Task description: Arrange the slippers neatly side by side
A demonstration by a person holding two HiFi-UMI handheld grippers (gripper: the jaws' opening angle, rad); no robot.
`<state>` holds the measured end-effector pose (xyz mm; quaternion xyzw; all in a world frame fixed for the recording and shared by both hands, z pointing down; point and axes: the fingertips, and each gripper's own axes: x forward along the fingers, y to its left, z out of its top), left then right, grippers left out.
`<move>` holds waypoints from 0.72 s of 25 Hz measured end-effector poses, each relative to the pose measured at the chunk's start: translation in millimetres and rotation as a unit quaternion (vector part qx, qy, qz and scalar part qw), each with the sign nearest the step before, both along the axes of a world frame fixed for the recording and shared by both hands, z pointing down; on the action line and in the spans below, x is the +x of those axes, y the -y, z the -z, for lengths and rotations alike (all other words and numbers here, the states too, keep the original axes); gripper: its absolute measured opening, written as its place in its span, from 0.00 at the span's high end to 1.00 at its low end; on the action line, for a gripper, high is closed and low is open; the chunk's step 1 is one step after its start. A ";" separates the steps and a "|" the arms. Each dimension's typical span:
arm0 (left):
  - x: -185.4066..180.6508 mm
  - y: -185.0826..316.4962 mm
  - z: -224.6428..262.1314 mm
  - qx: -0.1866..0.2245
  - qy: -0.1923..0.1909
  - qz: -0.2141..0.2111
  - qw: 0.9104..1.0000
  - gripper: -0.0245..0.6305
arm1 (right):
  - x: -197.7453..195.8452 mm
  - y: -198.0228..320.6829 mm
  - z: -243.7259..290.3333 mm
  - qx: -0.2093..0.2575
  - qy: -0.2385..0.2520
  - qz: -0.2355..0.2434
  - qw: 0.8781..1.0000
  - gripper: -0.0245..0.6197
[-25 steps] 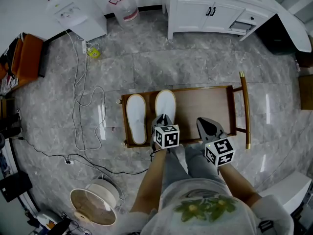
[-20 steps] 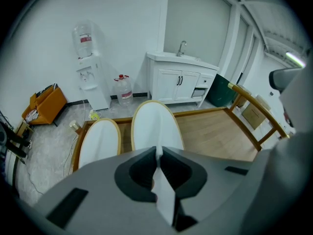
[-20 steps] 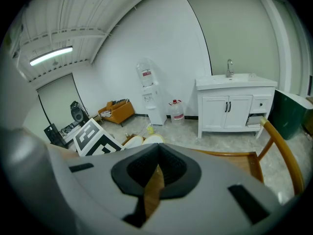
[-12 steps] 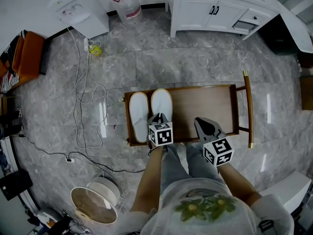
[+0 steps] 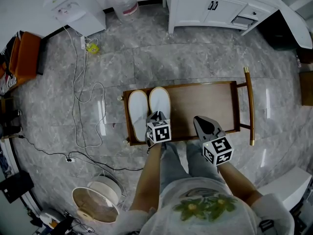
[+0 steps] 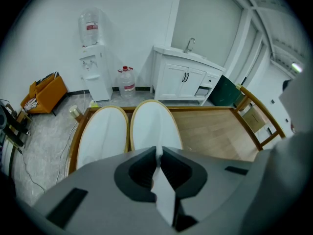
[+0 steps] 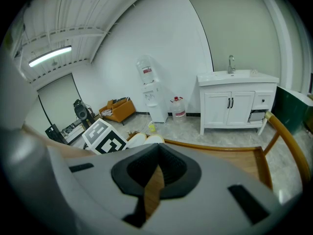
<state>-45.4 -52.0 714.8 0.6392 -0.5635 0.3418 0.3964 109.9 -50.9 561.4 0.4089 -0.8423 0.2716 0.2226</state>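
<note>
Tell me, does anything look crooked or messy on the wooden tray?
Nothing stands out. The left slipper and the right slipper lie flat, side by side, toes the same way, on the wooden tray.

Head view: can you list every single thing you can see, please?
slippers: two, white, side by side, bench's left end
bench: one, brown wood, floor's middle
cabinet: one, white, top
water bottle: one, clear, red cap, top
water dispenser: one, white, top left
cables: several, white and black, floor at left
orange box: one, orange, left edge
round thing, maybe a fan: one, cream, bottom left
left claw: one, grey, shut on inner slipper heel
right claw: one, grey, shut, empty, above bench
</note>
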 end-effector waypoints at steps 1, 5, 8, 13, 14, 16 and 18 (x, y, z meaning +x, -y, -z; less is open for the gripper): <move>-0.4 -0.1 -1.4 -0.001 0.000 0.000 1.000 0.91 | -0.4 0.0 -0.6 -0.001 0.000 0.000 1.000 0.95; -4.5 -0.7 -7.9 -0.009 -0.005 0.007 1.000 0.90 | -3.1 -0.1 -4.6 -0.005 -0.004 0.001 1.000 0.95; -6.7 -0.9 -10.6 -0.010 -0.012 0.012 1.000 0.90 | -5.9 0.0 -6.5 -0.007 -0.004 0.001 1.000 0.95; -7.0 -0.2 -10.3 -0.004 -0.016 0.010 1.000 0.88 | -13.2 0.4 -7.4 -0.007 -0.003 0.004 1.000 0.95; -6.9 0.2 -10.2 -0.004 -0.016 0.009 1.000 0.88 | -14.5 0.6 -7.3 -0.007 -0.002 0.005 1.000 0.95; -6.0 0.8 -10.6 -0.004 -0.019 0.009 1.000 0.85 | -16.4 0.8 -7.9 -0.008 -0.002 0.006 1.000 0.95; -4.7 1.3 -10.6 -0.006 -0.025 0.010 1.000 0.82 | -17.3 0.9 -8.5 -0.008 -0.002 0.006 1.000 0.95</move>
